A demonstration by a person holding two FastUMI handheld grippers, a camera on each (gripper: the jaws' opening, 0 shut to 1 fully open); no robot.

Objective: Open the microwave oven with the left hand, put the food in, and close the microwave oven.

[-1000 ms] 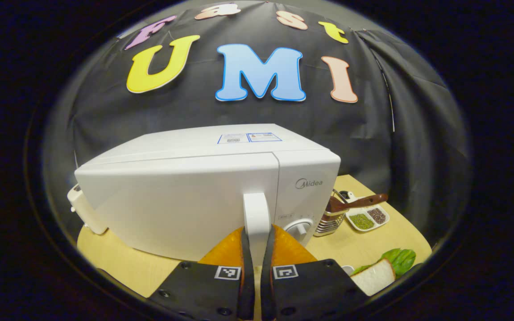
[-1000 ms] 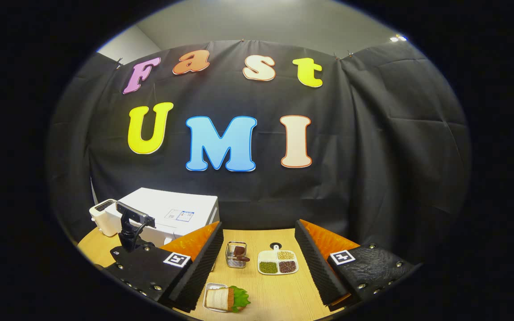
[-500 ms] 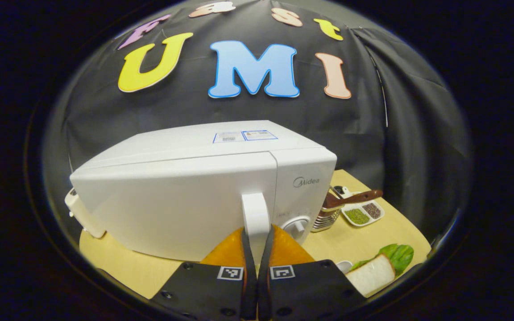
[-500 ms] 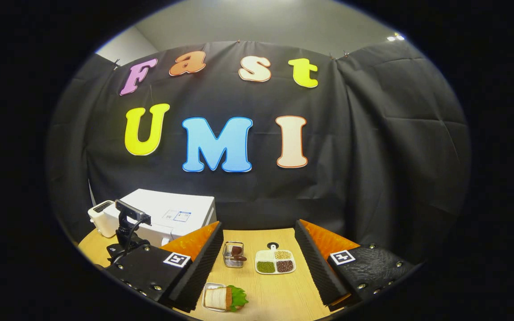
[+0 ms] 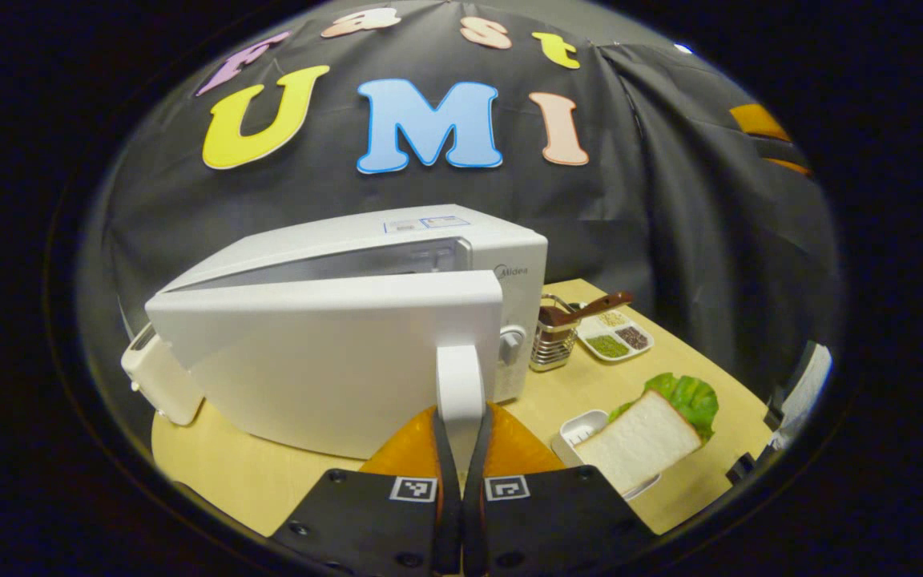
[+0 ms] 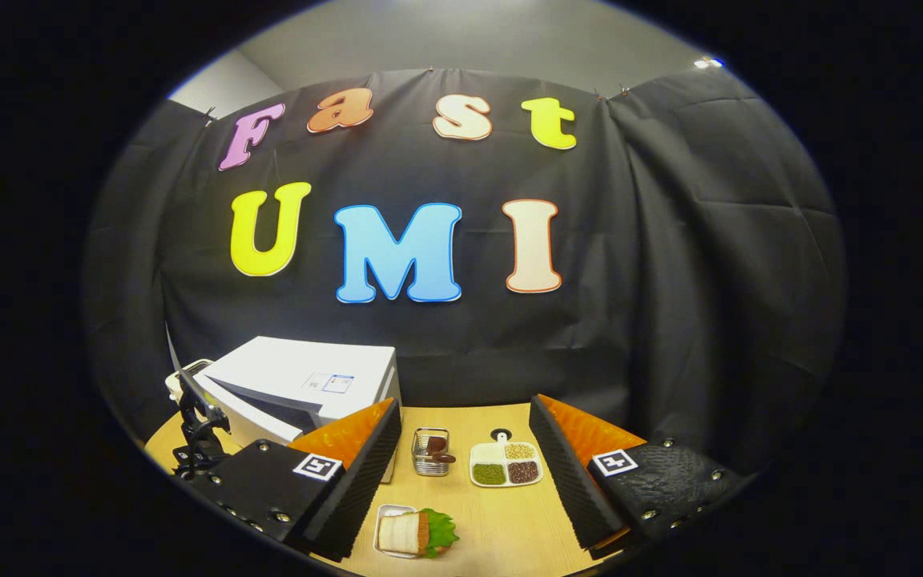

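Left gripper [image 5: 461, 449] clamps the door handle [image 5: 460, 385] — microwave [image 5: 365, 320] door ajar.

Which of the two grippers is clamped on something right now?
The left gripper: shut on the microwave door handle. The right gripper is open, holding nothing.

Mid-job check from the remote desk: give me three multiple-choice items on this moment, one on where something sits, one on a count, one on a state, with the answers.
1. Where is the sandwich?
A. inside the microwave
B. on a small tray on the table
C. in the right gripper

2. How many compartments does the white seed dish have?
A. one
B. three
C. six

3. How does the microwave door stand?
A. partly open
B. fully shut
C. taken off

Answers: 1 B, it rests on its tray in front of the open right gripper. 2 B, three fillings show. 3 A, a gap shows above the door, whose handle the left gripper clamps.
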